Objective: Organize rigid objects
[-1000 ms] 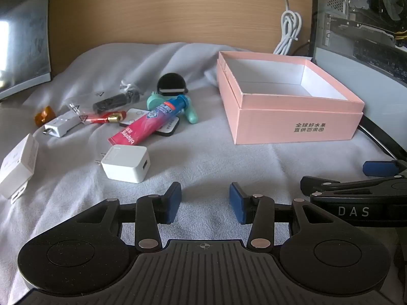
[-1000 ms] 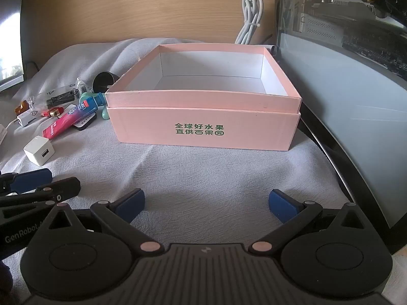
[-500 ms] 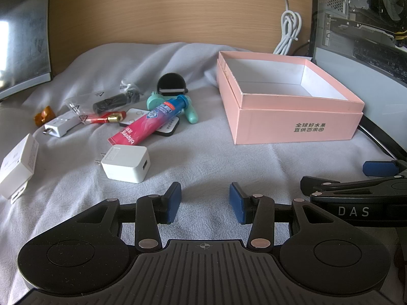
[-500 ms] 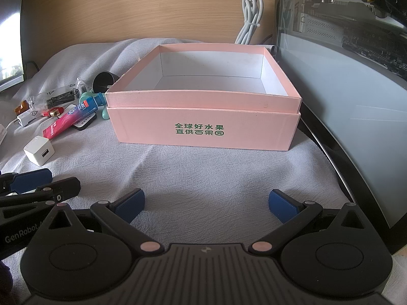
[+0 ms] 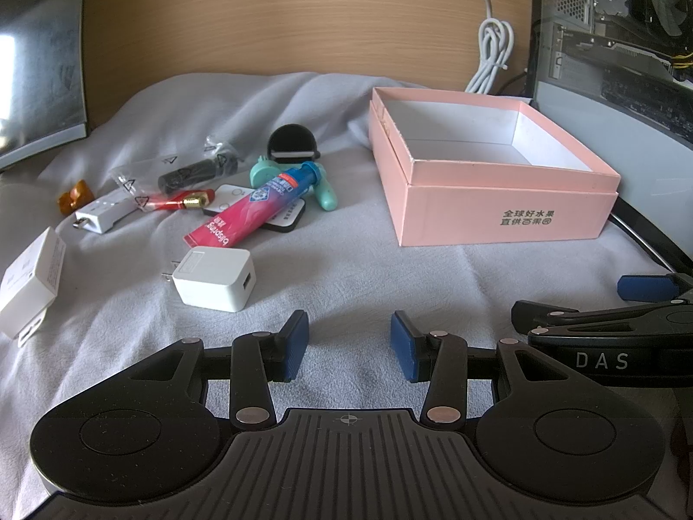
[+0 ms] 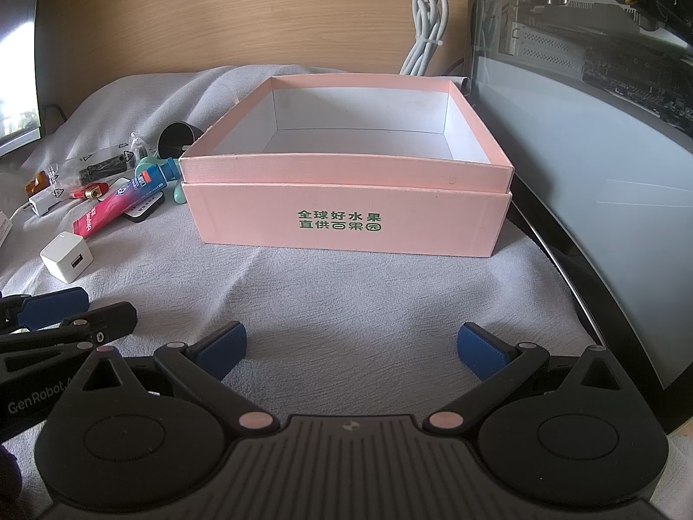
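Note:
An open pink box (image 5: 498,212) (image 6: 346,221) with a bare white inside stands on the grey cloth. Left of it lie a white USB charger cube (image 5: 214,279) (image 6: 67,262), a pink-blue tube (image 5: 255,212) (image 6: 117,208), a teal piece (image 5: 322,193), a black round piece (image 5: 292,145), a bagged black part (image 5: 190,171), a red-gold piece (image 5: 186,203), a white adapter (image 5: 102,216) and a larger white charger (image 5: 30,281). My left gripper (image 5: 350,342) is open and empty, just right of and nearer than the cube. My right gripper (image 6: 351,346) is wide open and empty in front of the box.
A coiled white cable (image 6: 426,30) hangs on the wooden back wall. A glass-sided computer case (image 6: 584,130) stands close on the right. A dark monitor (image 5: 39,65) stands at the left. A small orange piece (image 5: 76,195) lies at the cloth's left edge.

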Action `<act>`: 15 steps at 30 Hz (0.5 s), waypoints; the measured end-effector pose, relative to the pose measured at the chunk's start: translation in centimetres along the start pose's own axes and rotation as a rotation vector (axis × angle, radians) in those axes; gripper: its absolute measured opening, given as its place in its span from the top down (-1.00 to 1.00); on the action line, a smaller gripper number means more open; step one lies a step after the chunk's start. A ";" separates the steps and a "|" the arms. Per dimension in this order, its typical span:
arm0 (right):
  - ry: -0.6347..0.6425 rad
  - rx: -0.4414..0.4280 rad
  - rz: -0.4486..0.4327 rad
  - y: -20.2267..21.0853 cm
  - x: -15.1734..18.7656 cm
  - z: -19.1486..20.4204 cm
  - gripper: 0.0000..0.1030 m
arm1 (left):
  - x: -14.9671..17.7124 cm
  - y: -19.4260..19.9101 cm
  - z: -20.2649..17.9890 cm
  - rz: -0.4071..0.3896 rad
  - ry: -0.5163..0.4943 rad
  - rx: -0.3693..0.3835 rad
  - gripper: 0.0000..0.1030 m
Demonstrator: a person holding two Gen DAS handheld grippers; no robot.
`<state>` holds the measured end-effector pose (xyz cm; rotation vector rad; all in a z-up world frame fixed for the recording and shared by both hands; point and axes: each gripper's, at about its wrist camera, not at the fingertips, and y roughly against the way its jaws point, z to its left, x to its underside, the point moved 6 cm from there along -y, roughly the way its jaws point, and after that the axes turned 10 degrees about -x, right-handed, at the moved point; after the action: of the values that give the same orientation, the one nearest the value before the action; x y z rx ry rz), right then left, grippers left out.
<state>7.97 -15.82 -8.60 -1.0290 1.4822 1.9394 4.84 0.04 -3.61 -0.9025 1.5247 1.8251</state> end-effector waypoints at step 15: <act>0.000 0.000 0.000 0.0 0.0 0.0 -1.00 | 0.2 -0.7 0.3 0.000 0.000 0.000 0.08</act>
<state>7.97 -15.85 -8.59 -1.0291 1.4826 1.9394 5.18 0.48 -4.14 -0.9026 1.5252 1.8246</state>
